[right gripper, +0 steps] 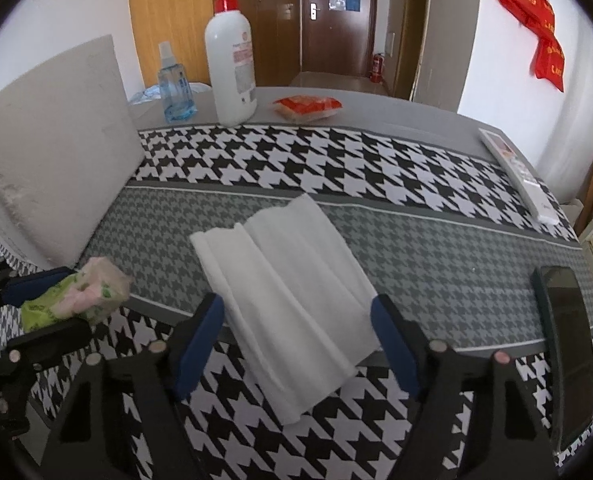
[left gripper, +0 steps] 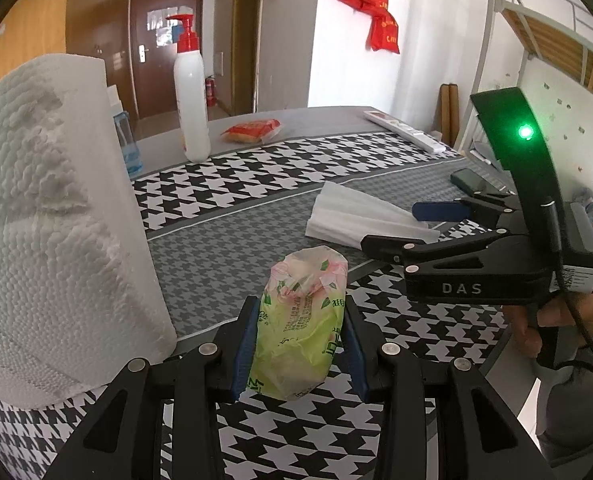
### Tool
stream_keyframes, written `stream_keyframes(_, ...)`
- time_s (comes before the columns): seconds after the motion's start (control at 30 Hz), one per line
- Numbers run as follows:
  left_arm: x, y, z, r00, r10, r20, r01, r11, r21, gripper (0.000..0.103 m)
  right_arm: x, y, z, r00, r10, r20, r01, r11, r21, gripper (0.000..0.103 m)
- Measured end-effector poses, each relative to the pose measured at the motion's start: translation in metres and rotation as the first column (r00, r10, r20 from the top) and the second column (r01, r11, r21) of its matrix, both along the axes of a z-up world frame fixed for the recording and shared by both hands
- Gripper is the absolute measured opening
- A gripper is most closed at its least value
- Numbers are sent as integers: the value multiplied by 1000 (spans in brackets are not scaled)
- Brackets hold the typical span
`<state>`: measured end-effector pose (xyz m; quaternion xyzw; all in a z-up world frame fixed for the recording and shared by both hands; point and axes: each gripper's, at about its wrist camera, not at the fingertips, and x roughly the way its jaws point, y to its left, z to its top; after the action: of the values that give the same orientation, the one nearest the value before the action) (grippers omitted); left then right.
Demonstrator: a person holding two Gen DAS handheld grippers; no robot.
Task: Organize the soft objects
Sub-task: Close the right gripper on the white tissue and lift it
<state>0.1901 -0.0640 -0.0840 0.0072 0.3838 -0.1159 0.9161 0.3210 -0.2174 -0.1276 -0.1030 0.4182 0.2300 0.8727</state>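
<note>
A green and pink tissue packet (left gripper: 300, 320) is clamped between the blue pads of my left gripper (left gripper: 300, 308) and held just above the houndstooth cloth. From the right wrist view this packet (right gripper: 80, 296) sits in the left gripper (right gripper: 56, 308) at the far left. A folded white tissue stack (right gripper: 292, 300) lies flat on the cloth. My right gripper (right gripper: 296, 304) straddles the stack's near half, with a pad close beside each long edge and the stack undeformed. In the left wrist view the right gripper (left gripper: 412, 228) is over the end of the white stack (left gripper: 356, 216).
A big embossed paper towel pack (left gripper: 48, 220) stands at the left. At the back are a red-capped pump bottle (right gripper: 230, 68), a blue spray bottle (right gripper: 174, 88) and a red snack packet (right gripper: 306, 106). A white remote (right gripper: 516, 176) and a dark phone (right gripper: 568, 344) lie at the right edge.
</note>
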Motion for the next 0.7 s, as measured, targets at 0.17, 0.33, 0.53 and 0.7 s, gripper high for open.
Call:
stream_keyframes(0.17, 0, 0, 0, 1000, 0, -2, 0, 1000, 2, 41, 1, -2, 0, 1000, -2, -2, 2, 1000, 3, 67)
stream_keyframes(0.33, -1, 1, 0, 1000, 3, 0, -3, 1000, -2, 41, 0, 1, -1, 1000, -5, 15, 6, 999, -33, 54)
stream_keyframes(0.53, -2, 3, 1, 1000, 5, 4, -5, 1000, -4, 41, 1, -5, 1, 999, -32, 12, 32, 999, -30, 32)
stream_keyframes(0.7, -4, 3, 2, 1000, 3, 6, -3, 1000, -7, 41, -1, -11, 2, 999, -35, -6, 35, 999, -6, 24)
